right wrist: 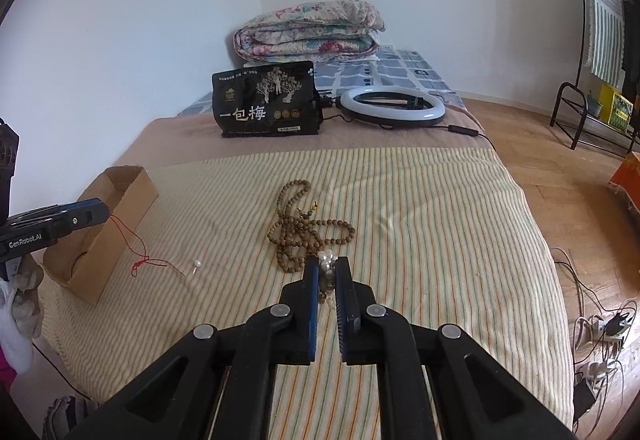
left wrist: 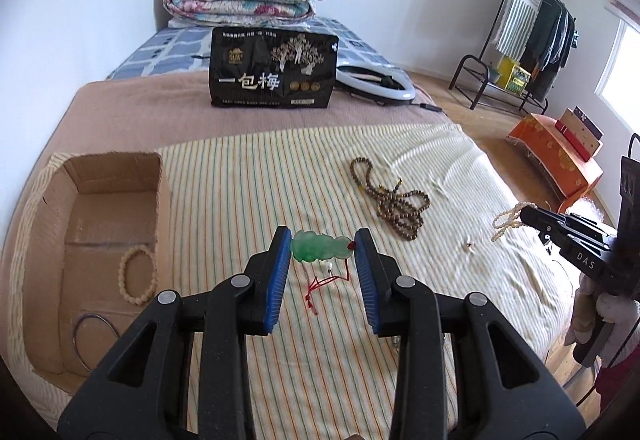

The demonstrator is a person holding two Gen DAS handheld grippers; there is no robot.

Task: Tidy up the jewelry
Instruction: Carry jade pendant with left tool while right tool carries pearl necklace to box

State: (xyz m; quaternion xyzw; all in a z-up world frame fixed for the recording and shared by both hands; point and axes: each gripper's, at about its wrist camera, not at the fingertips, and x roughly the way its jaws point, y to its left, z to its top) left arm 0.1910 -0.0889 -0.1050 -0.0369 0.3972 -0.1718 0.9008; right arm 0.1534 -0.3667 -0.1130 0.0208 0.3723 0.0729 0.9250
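- The left gripper (left wrist: 322, 246) pinches a green pendant (left wrist: 320, 248) by its two ends, and the jaws are spread only as wide as the stone is long.
- A red cord (left wrist: 329, 284) hangs loose under the pendant, below the jaws, with a small white bead (left wrist: 329, 264) on it.
- The pendant looks hard, smooth and probably brittle, so I judge it can slip from the blue pads; a hold across its wider middle would be safer than at the ends.
- The right gripper (right wrist: 327, 267) has its jaws pressed nearly together on a pearl strand (right wrist: 326, 260), which bunches between the tips and hangs down from them.
- The strand is light and limp, so it will swing; pearls are round and slippery, so holding several together, as here, seems good.
- Just ahead of the right jaws a brown bead necklace (right wrist: 304, 230) lies in a heap on the striped bed (right wrist: 420, 240), and it may tangle if lifted by one loop.
- To the left of the left jaws stands an open box (left wrist: 116, 207), holding a pale bracelet (left wrist: 136, 274) and a thin ring (left wrist: 94, 340).
- It seems the pendant and the pearls go there next.
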